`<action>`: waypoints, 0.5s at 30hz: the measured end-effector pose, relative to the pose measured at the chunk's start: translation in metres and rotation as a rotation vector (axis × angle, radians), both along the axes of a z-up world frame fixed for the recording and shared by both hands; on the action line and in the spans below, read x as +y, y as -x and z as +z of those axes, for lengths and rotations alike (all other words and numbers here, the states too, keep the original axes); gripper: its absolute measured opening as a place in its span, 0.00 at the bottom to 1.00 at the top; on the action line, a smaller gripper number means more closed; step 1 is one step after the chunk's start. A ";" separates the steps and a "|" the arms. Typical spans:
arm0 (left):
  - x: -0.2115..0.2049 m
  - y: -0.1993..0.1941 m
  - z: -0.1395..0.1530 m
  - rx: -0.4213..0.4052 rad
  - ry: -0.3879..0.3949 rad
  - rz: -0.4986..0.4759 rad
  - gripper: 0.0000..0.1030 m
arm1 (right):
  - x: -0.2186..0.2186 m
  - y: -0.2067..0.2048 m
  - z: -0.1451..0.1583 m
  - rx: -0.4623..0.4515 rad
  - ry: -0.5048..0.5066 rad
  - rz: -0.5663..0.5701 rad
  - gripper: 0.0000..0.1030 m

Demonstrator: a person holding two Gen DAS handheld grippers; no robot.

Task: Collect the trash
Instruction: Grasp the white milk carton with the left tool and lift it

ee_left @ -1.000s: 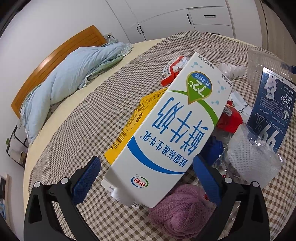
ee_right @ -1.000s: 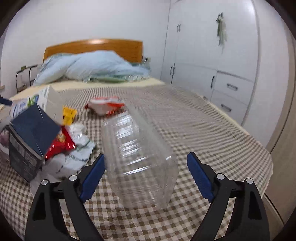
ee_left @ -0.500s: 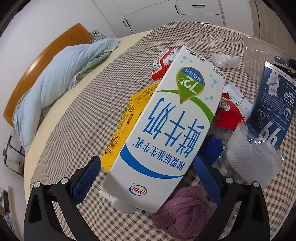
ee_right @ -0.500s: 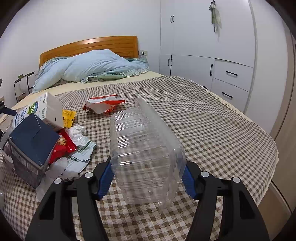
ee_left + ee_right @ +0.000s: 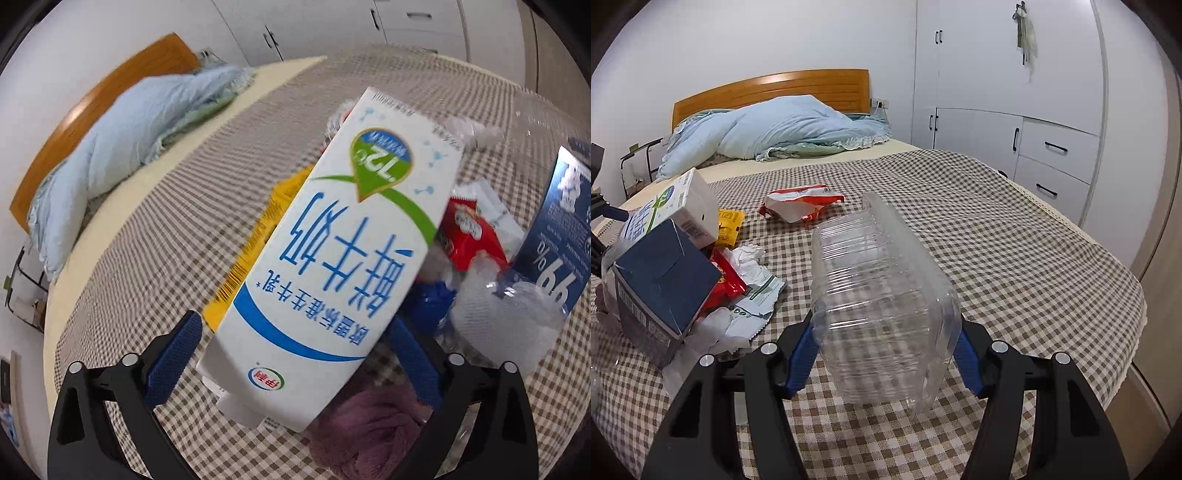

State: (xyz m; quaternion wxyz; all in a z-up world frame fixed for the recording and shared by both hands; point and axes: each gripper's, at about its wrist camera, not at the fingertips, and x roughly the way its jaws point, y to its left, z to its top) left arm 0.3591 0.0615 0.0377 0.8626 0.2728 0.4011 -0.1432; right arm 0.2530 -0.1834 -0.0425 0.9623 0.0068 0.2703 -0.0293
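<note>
A white milk carton (image 5: 332, 258) with blue lettering lies tilted on the trash pile. Its lower end sits between the fingers of my left gripper (image 5: 293, 347), which is open wide. In the right wrist view the carton (image 5: 665, 210) leans on a dark blue box (image 5: 665, 280). My right gripper (image 5: 886, 354) is shut on a clear ribbed plastic container (image 5: 882, 302), with both blue pads pressed against its sides. The pile also holds a red wrapper (image 5: 469, 236), a yellow packet (image 5: 266, 229) and a purple woolly bundle (image 5: 369, 424).
All of this lies on a bed covered with a checked cloth (image 5: 1015, 258). A red-and-white wrapper (image 5: 801, 201) lies apart, farther up the bed. A light blue duvet (image 5: 783, 129) is heaped by the wooden headboard. White wardrobes (image 5: 1034, 110) stand to the right, past the bed edge.
My right gripper went from open to shut on the clear container. The left gripper stayed open around the carton while its view swung and blurred slightly.
</note>
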 end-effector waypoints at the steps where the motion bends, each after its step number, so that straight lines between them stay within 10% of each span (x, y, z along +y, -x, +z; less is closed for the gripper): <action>1: 0.001 0.001 0.002 -0.005 0.013 0.002 0.85 | 0.000 0.000 0.000 0.000 -0.003 0.000 0.60; 13: 0.000 -0.008 0.030 -0.252 -0.052 0.189 0.82 | -0.001 0.001 -0.001 0.001 -0.010 -0.001 0.60; 15: 0.002 -0.012 0.031 -0.270 -0.057 0.217 0.66 | -0.001 0.001 -0.001 0.001 -0.011 0.000 0.60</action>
